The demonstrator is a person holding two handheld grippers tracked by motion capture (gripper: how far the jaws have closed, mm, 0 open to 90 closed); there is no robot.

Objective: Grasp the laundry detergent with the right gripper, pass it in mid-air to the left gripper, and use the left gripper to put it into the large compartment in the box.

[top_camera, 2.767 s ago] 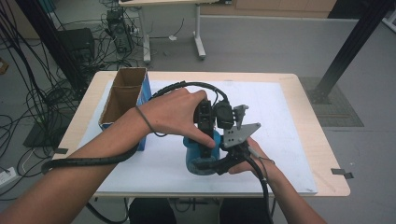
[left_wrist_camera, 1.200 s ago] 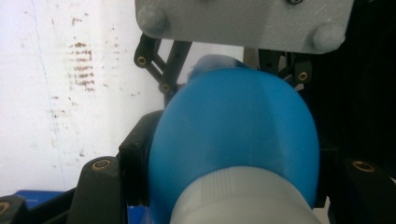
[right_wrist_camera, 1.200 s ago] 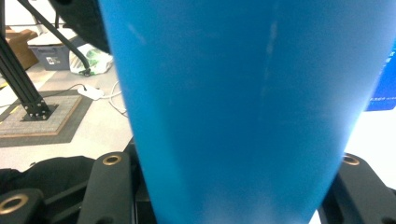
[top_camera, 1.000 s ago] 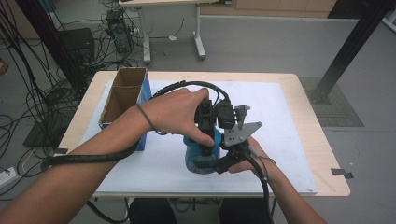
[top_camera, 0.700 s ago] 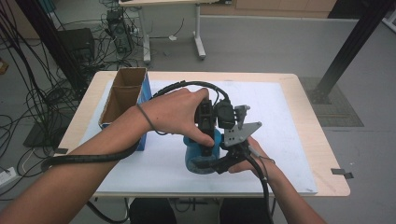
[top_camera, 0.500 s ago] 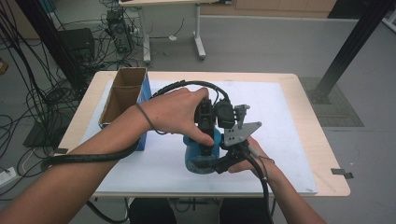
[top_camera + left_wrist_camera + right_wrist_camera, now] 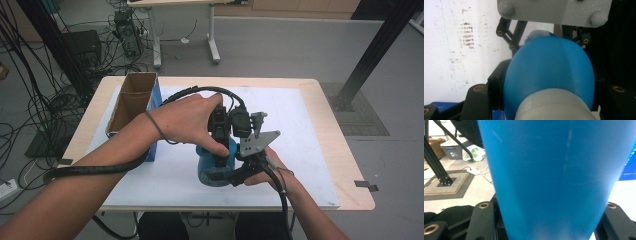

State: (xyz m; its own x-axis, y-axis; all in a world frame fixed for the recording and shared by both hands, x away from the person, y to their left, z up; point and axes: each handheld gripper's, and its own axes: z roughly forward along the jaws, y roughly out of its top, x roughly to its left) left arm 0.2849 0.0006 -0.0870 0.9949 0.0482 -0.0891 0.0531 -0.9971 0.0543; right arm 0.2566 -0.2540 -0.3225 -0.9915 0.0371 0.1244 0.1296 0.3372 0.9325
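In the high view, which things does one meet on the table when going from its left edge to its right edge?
Open cardboard box → blue bottle held by both claws → bare white sheet → light wooden table edge.

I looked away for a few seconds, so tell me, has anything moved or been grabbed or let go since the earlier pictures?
Nothing visibly changed. The left claw stays shut on the top of the blue bottle, and the right claw stays shut on its body. Both hands sit in the same spot on the white sheet, and the cardboard box has not moved.
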